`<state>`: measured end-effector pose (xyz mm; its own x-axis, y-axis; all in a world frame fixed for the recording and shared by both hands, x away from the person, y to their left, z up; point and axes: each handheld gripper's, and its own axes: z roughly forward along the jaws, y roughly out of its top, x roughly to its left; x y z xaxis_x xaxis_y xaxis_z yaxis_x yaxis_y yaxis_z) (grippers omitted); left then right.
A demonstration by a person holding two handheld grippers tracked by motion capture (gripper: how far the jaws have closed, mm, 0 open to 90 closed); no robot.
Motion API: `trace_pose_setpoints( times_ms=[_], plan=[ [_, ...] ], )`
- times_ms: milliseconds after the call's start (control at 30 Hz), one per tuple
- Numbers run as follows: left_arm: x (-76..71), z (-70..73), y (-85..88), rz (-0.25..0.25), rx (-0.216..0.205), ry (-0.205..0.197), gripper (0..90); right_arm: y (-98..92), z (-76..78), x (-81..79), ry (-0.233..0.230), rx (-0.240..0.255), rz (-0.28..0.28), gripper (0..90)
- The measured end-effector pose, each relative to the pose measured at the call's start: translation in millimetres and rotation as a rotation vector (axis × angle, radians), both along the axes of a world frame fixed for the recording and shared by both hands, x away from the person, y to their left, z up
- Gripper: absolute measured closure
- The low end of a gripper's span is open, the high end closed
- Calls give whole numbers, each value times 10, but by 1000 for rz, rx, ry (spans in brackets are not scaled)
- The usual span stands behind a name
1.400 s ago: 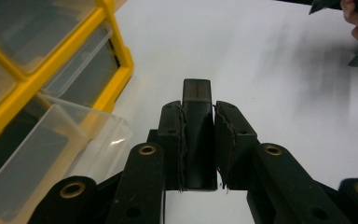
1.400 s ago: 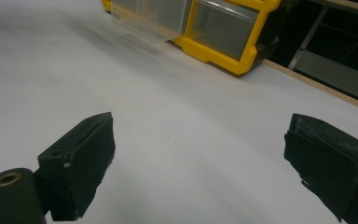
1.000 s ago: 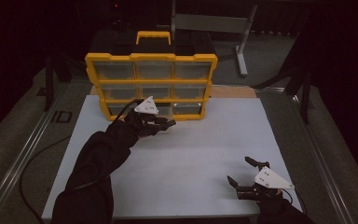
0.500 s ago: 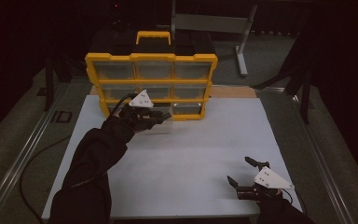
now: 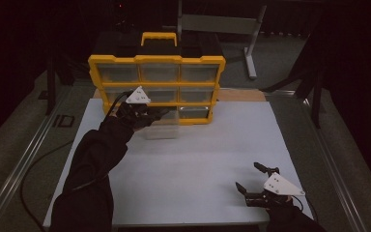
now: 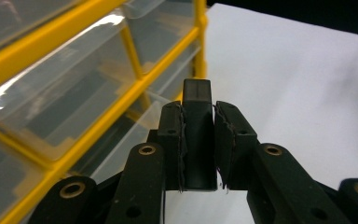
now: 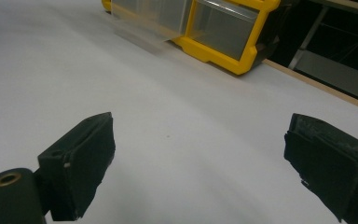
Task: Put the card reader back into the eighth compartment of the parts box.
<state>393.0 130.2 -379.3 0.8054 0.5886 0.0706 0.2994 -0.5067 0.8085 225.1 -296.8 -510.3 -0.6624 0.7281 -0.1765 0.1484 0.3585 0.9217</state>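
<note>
Block, dark and oblong, sits pinched upright between the pads of our left gripper, which hangs right in front of the yellow organizer, at the bottom row of that cabinet. A clear drawer is pulled out of the cabinet's lower middle slot and sits below the gripper, resting on the white table. We read the step as dropping the block into that open drawer. To do it well, we keep the pinch firm until the block is over the drawer's mouth, not over its front lip or the cabinet frame. We lower it between the drawer walls, then spread the jaws just enough to let go, so the block lands flat and doesn't bounce out. We lift straight up, away from the cabinet, so the jaws don't snag the drawer above or drag the light plastic drawer along. The drawer is loose and see-through, so its edges are hard to judge; we go slow here. Our right gripper rests on the table, well apart from the cabinet at the near right corner, jaws spread wide with nothing between them. It could brace the cabinet if the drawer later sticks on closing.
</note>
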Motion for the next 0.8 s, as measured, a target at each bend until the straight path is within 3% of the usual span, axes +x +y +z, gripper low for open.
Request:
trace_pose_setpoints(
  times_ms=[167, 667, 800],
  plan=[
    [48, -43, -22, 21, 12, -5, 741, 0, 1, 0, -1, 1, 0, 83],
    [164, -195, -67, 64, -8, -20, 741, -4, 0, 0, 0, -1, 3, 83],
    [191, -293, -94, 80, 3, -20, 741, -4, 0, 0, 1, 0, 3, 83]
  ],
)
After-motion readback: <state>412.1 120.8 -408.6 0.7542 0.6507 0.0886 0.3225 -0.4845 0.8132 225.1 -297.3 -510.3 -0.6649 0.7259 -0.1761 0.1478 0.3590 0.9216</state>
